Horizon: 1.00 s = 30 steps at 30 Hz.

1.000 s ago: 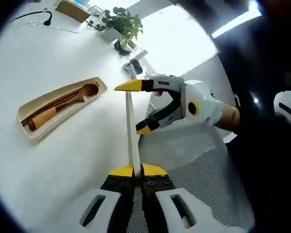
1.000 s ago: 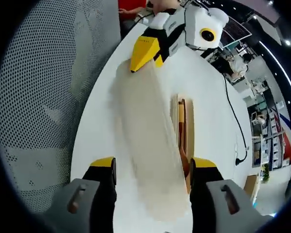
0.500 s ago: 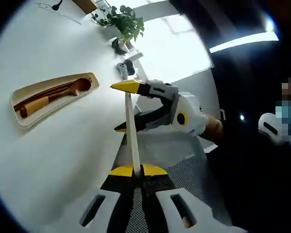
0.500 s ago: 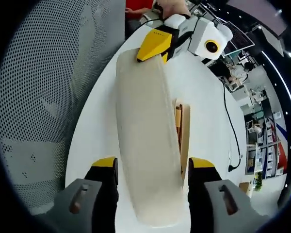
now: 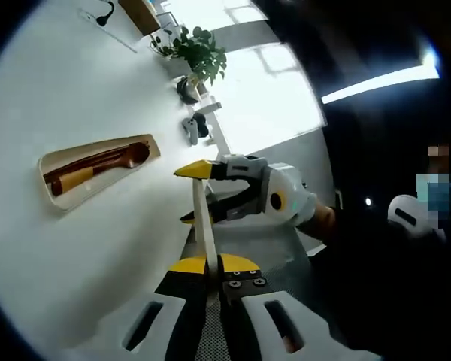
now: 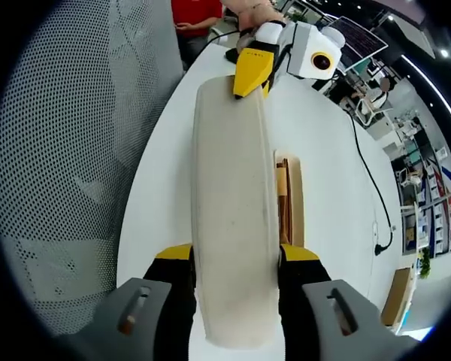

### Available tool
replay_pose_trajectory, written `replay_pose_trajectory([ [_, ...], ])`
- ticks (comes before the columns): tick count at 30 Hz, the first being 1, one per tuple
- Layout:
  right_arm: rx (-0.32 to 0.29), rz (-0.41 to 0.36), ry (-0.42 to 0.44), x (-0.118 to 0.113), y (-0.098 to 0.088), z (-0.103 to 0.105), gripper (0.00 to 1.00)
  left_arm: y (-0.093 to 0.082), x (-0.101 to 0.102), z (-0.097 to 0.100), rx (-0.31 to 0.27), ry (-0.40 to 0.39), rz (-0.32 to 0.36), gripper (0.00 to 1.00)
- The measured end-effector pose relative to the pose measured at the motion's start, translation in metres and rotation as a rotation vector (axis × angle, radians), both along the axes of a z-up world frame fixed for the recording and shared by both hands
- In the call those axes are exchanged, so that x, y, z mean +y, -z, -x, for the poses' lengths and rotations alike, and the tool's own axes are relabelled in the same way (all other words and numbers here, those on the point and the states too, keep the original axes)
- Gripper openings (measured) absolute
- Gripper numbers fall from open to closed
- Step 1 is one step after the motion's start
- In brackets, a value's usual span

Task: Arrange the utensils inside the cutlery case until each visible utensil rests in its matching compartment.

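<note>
Already spoon [image 5: 98, 161] lying inside case [image 5: 146, 141] on desk [image 5: 75, 248]; lid [image 6: 233, 226] being held above desk beside case, left gripper [image 5: 208, 265] clamping one end, right gripper [image 6: 234, 256] closing around other. Lid placement likely remaining.

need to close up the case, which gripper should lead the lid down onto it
Probably left. The left gripper is shut on the lid edge with the cutlery case plain in its view; the right gripper straddles the other end, the lid hiding most of the case.

Office: white desk [image 5: 75, 248], potted plant [image 5: 199, 51]
</note>
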State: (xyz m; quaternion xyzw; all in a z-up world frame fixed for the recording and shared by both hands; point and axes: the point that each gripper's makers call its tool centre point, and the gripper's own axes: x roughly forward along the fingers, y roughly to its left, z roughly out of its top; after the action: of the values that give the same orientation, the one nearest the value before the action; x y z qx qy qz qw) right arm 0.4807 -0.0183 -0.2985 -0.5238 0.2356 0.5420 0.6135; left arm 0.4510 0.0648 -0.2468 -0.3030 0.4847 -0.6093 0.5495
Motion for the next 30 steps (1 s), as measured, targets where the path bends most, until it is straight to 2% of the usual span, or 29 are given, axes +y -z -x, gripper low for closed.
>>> replay_pose_trajectory([
  [3,-0.023,0.01,-0.008,-0.001,-0.003,-0.001,0.41,-0.005,0.001,-0.006,0.058,-0.042,0.034,0.03],
  [8,-0.017,0.029,-0.011,-0.003,-0.003,-0.001,0.41,-0.004,0.001,-0.006,0.083,-0.048,0.041,0.03],
  [11,0.043,0.004,0.044,-0.003,-0.001,0.001,0.4,-0.002,0.002,-0.012,0.085,-0.073,0.036,0.04],
  [12,0.064,0.001,0.063,-0.004,0.0,0.002,0.4,0.011,0.004,-0.024,0.03,-0.125,-0.032,0.04],
  [13,0.082,-0.014,0.076,-0.002,0.0,0.001,0.4,0.016,0.006,-0.029,-0.013,-0.135,-0.044,0.05],
  [15,0.075,-0.007,0.082,-0.003,0.001,-0.004,0.4,0.008,0.004,-0.032,0.034,-0.155,0.014,0.05],
  [16,0.073,-0.003,0.081,-0.003,0.001,-0.005,0.4,0.011,0.004,-0.034,0.034,-0.162,0.007,0.05],
  [20,0.079,0.005,0.108,-0.005,0.001,-0.017,0.4,0.018,0.004,-0.053,-0.043,-0.249,-0.034,0.08],
  [23,0.089,-0.012,0.133,-0.004,0.002,-0.028,0.39,0.016,0.006,-0.068,-0.037,-0.305,-0.017,0.09],
  [25,0.117,-0.022,0.157,-0.003,0.004,-0.038,0.39,0.023,0.009,-0.082,-0.083,-0.359,-0.052,0.1],
  [30,0.145,0.003,0.166,0.0,0.014,-0.062,0.39,0.03,0.014,-0.106,-0.104,-0.445,-0.085,0.12],
])
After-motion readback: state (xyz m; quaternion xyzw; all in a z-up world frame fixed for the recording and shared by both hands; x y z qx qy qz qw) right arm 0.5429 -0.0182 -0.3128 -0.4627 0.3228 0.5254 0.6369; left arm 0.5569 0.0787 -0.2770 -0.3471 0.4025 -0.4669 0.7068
